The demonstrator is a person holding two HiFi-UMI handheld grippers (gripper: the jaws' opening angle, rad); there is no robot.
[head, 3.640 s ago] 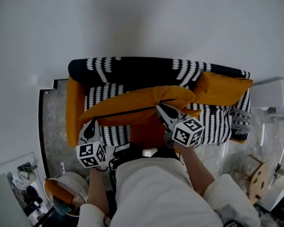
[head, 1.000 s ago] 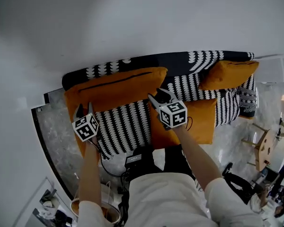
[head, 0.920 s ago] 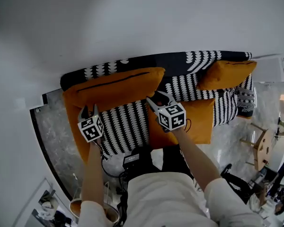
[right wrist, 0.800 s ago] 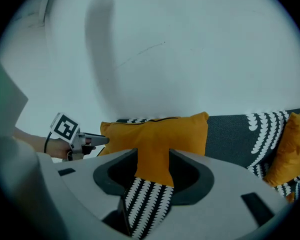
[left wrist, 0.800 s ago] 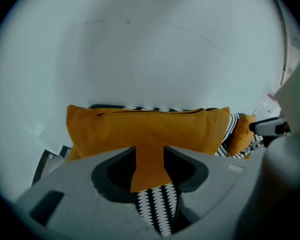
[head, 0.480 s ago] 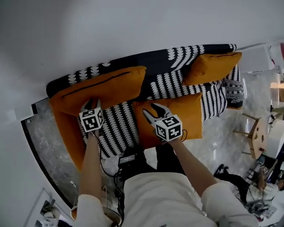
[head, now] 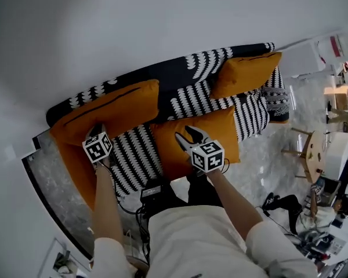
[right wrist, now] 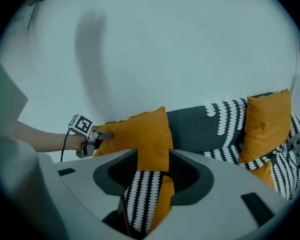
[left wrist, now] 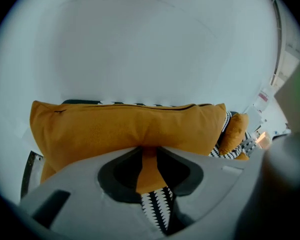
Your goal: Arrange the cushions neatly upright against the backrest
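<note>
since a second ago the left gripper (head: 96, 131) has come in from the sofa's left end to the lower edge of the large orange cushion (head: 107, 109), and its jaws have just been closing; in the left gripper view they are clamped on a fold of that cushion's orange fabric. over the same second the right gripper (head: 189, 135) has drawn back from the backrest (head: 188, 68) toward the front of the seat.

the large orange cushion leans lengthwise on the left half of the backrest, zip edge uppermost, its top edge about level with the backrest's top. its left corner hangs over the orange armrest (head: 75, 161) at the backrest's left end. the small orange cushion (head: 246, 74) stands tilted in the backrest's right corner, well apart from the large one. between the two, a stretch of patterned backrest is bare.

the flat orange cushion (head: 211, 133) lies on the seat (head: 133, 155) in front of the backrest's middle, not upright, its near edge at the seat's front edge. the right gripper hovers over its left part with jaws apart and nothing between them. a strip of bare striped seat runs out from the backrest between the flat cushion and the left gripper, wide enough for open movement there.

the wall (head: 162, 16) stands right behind the backrest. the floor (head: 261, 161) in front is open to the right of the person's legs.
</note>
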